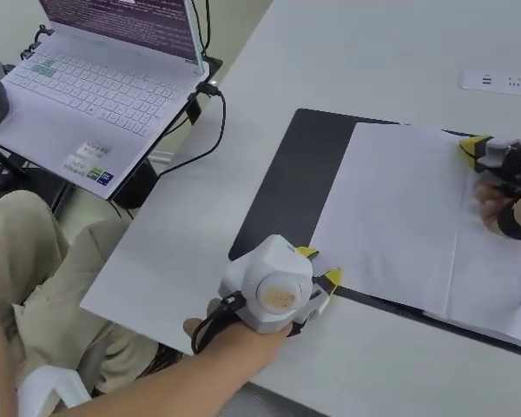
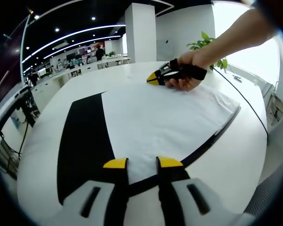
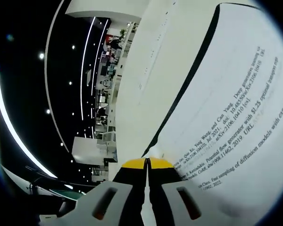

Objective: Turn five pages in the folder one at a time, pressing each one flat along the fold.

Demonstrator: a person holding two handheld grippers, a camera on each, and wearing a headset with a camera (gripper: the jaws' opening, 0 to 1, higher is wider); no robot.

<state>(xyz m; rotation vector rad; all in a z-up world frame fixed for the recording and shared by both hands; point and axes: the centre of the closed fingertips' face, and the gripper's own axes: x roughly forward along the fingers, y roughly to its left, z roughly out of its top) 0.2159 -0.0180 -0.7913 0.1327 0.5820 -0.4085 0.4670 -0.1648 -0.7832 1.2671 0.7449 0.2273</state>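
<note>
The folder (image 1: 282,195) lies open on the white table (image 1: 330,52) in front of me. Its black inside cover is bare on my left, and a white page (image 1: 399,208) is spread flat across the rest.

My left gripper (image 1: 319,267) sits at the near corner of that page, right where paper meets black cover. Its yellow tips stand a little apart, one to each side of the page's edge, and my left gripper view shows a clear gap between them. I cannot tell whether either tip actually touches the paper.

My right gripper (image 1: 473,148) is at the far side of the sheet, jaws pressed together tip to tip (no gap in its own view). It lies low on the paper, with my hand (image 1: 491,193) behind it resting on the page. From that gripper's camera I see printed reference lines on the sheet beside the tips, and the folder's dark edge running away across the table.

Off to my left a white laptop (image 1: 104,78) sits open, a black cable (image 1: 215,130) plugged into its side — and a white power strip (image 1: 502,82) lies on the table beyond the folder.
</note>
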